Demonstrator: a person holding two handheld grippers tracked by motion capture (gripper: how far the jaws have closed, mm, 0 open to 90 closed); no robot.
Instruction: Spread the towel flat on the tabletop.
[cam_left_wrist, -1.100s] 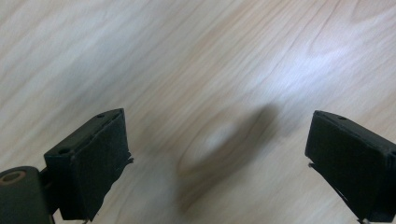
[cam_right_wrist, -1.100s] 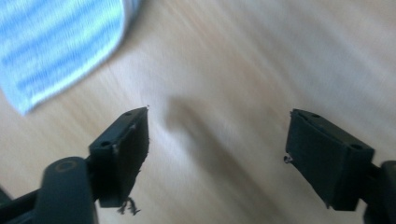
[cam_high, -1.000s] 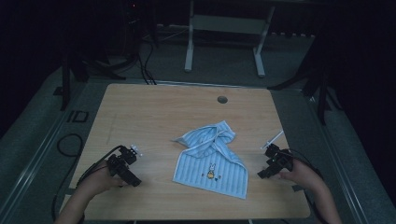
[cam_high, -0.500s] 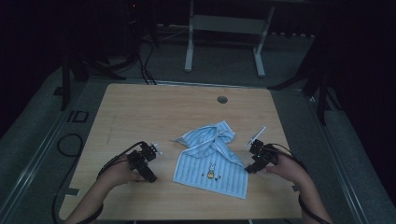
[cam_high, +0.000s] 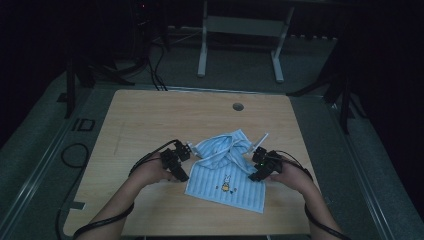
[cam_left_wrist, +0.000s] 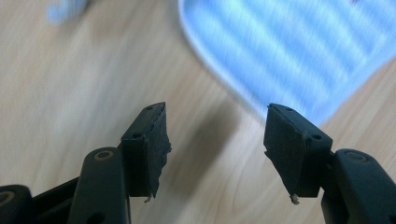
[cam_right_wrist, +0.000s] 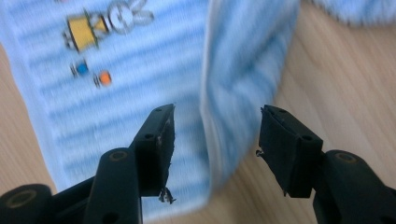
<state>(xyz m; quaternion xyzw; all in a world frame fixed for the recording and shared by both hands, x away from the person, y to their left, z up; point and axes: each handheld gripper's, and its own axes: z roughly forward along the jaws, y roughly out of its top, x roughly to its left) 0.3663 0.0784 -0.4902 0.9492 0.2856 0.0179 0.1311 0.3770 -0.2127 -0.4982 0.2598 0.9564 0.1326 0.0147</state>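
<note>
The left gripper (cam_high: 176, 161) sits just beside the left edge of the striped blue cloth (cam_high: 227, 176), its jaws partway apart and just closing, with bare table (cam_high: 150, 120) between them. The cloth lies rumpled, 1 corner folded over. At its right edge, the right gripper (cam_high: 261, 165) straddles that fold, jaws also closing but not yet pinching. I judge that both grasps, and everything after them, are still to come.

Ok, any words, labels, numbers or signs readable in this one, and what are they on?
"ID": white marking on the floor mat left of the table.
The striped blue cloth carries a small rabbit picture with coloured dots beneath it, no lettering that can be read.
Nothing legible on either gripper.
</note>
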